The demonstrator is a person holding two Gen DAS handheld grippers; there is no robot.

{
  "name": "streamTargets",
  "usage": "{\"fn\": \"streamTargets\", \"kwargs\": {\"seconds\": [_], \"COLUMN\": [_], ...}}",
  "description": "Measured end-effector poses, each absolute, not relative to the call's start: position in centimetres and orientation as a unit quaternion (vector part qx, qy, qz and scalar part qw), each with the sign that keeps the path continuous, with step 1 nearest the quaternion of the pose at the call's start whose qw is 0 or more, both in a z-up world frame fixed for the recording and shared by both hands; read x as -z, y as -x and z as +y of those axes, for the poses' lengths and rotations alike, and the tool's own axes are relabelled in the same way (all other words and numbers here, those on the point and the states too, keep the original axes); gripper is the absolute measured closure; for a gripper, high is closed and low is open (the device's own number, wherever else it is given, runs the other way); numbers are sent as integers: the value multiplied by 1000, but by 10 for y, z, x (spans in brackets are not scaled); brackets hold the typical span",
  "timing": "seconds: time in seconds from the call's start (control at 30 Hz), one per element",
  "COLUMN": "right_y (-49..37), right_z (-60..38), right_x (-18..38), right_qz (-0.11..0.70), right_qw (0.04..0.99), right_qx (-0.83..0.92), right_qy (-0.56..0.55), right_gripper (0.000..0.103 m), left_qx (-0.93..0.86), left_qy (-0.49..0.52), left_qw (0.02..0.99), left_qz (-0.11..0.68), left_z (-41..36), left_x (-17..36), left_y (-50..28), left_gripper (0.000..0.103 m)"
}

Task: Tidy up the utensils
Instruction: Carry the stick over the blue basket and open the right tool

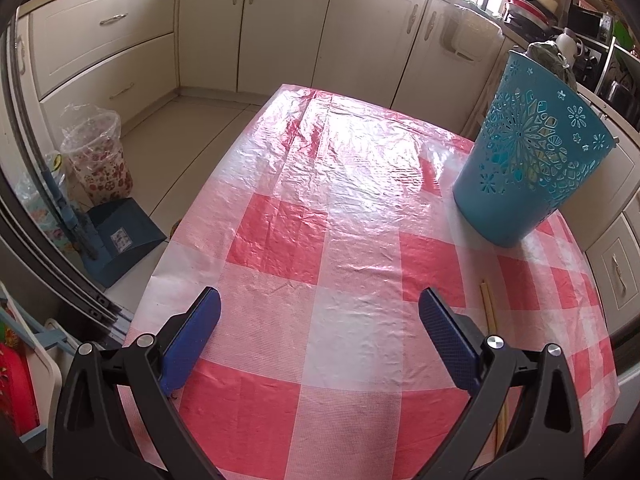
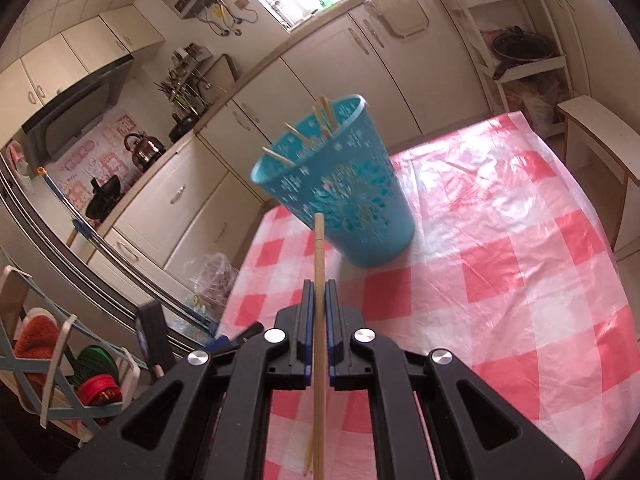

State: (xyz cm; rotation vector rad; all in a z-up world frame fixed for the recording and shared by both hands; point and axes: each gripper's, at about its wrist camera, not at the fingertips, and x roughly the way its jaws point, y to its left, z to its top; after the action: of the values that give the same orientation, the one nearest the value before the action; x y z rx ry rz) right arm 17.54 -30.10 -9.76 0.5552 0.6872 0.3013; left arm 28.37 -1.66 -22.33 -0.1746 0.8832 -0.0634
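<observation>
1. A table covered with a red-and-white checked plastic tablecloth (image 1: 320, 240) fills most of both views. The cloth is shiny and wrinkled.
2. A teal plastic basket (image 2: 340, 192) with cut-out flower patterns stands on the cloth. Everything below is placed relative to this basket.
3. Several wooden chopsticks (image 2: 326, 114) stand inside the basket, with their tips poking above its rim at different angles.
4. The right gripper (image 2: 319, 292) sits just in front of the basket, on the near side. Its two blue-padded fingers are pressed together on a single wooden chopstick (image 2: 319, 248).
5. That chopstick runs lengthwise between the fingers. Its far tip reaches up against the lower front of the basket as seen from the right wrist; whether it touches the wall cannot be told.
6. The left gripper (image 1: 320, 300) hangs over the cloth to the near left of the basket, well apart from it. Its blue pads are spread wide with nothing between them.
7. In the left wrist view a pale wooden stick (image 1: 489, 308) lies on the cloth in front of the basket, just beside the left gripper's right-hand finger and partly hidden by it.
8. Behind the basket run cream kitchen cabinets (image 1: 280, 28) under a countertop.
9. On the floor far left of the basket stand a plastic-lined floral bin (image 1: 98, 156) and a blue dustpan (image 1: 120, 240).
10. A metal kettle (image 2: 146, 148) sits on the counter left of the basket in the right wrist view.
</observation>
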Motion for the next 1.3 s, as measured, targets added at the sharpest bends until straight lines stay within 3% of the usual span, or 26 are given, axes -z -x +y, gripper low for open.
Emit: {"fn": "streamTargets", "kwargs": {"seconds": [0.27,0.5,0.83,1.3], "right_y": [-232,-286,-333,-299], "right_z": [-293,-295,-282,-270], "right_x": [7,-24,21,31], "right_qz": [205,109,151,174], "right_qw": [933,962,965,974], "right_qx": [-142,-11,80,37], "right_qy": [-260,-250,-198,-139], "right_gripper": [97,97,97,96], "left_qx": [24,24,30,26], "left_qy": [69,64,61,60], "left_qw": [898,899,898,895], "left_qz": [433,433,435,441], "left_z": [-22,-23,-26,-27], "left_x": [224,224,225,226], "left_y": [-285,-286,-287,-288], "left_gripper": [8,8,8,8]}}
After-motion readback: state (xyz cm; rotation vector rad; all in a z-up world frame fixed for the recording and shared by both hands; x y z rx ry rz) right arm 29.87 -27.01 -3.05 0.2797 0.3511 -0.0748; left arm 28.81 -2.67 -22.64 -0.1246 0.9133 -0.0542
